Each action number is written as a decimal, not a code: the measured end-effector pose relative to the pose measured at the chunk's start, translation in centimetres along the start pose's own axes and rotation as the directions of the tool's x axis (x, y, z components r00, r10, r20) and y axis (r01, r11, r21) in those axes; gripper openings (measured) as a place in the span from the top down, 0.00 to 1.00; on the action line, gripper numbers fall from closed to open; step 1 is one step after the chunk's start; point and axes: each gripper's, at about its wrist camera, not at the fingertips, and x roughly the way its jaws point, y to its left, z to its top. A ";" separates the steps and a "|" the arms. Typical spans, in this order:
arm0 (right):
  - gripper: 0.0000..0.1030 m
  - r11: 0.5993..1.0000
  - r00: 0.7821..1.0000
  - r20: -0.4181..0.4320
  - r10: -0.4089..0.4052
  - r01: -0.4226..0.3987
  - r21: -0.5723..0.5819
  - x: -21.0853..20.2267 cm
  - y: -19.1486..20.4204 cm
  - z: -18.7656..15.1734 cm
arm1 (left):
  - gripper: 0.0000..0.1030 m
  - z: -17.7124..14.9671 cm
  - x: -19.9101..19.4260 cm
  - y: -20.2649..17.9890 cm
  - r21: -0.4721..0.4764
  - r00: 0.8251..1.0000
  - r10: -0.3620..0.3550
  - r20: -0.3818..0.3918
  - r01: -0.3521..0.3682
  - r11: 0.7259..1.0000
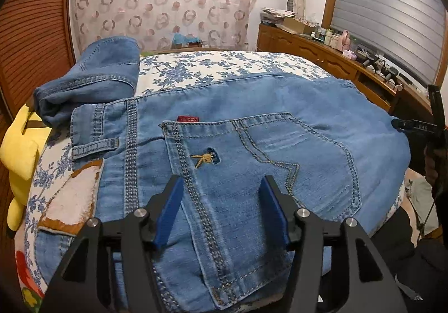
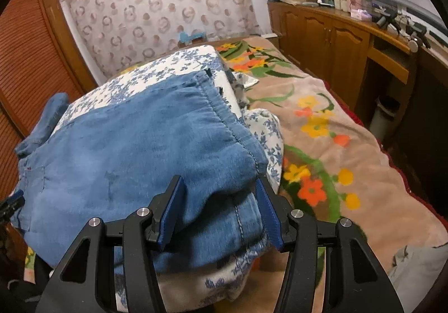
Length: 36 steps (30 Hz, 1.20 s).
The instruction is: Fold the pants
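Light blue jeans (image 1: 280,106) lie spread on a blue-flowered quilt (image 1: 210,64), back side up, with a stitched back pocket (image 1: 252,162) and a small red tag. My left gripper (image 1: 221,190) hovers open over that pocket, its blue pads apart and flat denim beneath them. In the right wrist view the jeans (image 2: 126,145) end in a folded, doubled edge at the quilt's corner. My right gripper (image 2: 219,192) straddles that thick fold with its pads on either side, open and not visibly pinching. Part of the right gripper shows at the left wrist view's right edge.
Another bundle of blue denim (image 1: 92,75) sits at the back left. A yellow plush toy (image 1: 19,156) lies at the left edge. A flowered brown blanket (image 2: 336,131) covers the bed to the right, with a wooden cabinet (image 2: 322,33) beyond and a louvred wooden door (image 1: 33,33) to the left.
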 end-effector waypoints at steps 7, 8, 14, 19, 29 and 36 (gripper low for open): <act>0.48 0.999 1.000 -0.003 0.006 -0.006 0.032 0.9 -0.5 0.3 | 0.44 0.1 0.2 0.1 -0.002 1.000 0.005 0.000 -0.005 1.000; 0.48 1.000 1.000 -0.002 0.002 -0.002 0.031 0.9 -0.4 0.4 | 0.44 0.1 0.3 0.2 -0.003 1.000 0.006 -0.001 -0.006 1.000; 0.74 1.000 1.000 0.019 -0.006 0.006 -0.014 0.4 0.2 0.8 | 0.43 0.4 0.5 0.2 -0.006 1.000 0.003 0.000 -0.003 1.000; 0.94 0.997 0.998 0.048 0.032 -0.028 -0.077 -0.9 1.9 1.7 | 0.44 0.5 0.4 0.2 -0.007 1.000 0.004 -0.004 -0.004 1.000; 0.96 0.964 0.975 0.123 0.183 -0.153 -0.220 -4.7 9.0 4.4 | 0.43 1.2 -1.4 0.1 -0.041 1.000 -0.021 0.020 0.022 0.999; 0.96 0.906 0.941 0.119 0.318 -0.264 -0.331 -6.5 15.1 5.6 | 0.44 2.0 -3.3 0.5 -0.045 0.997 -0.009 0.072 0.012 0.999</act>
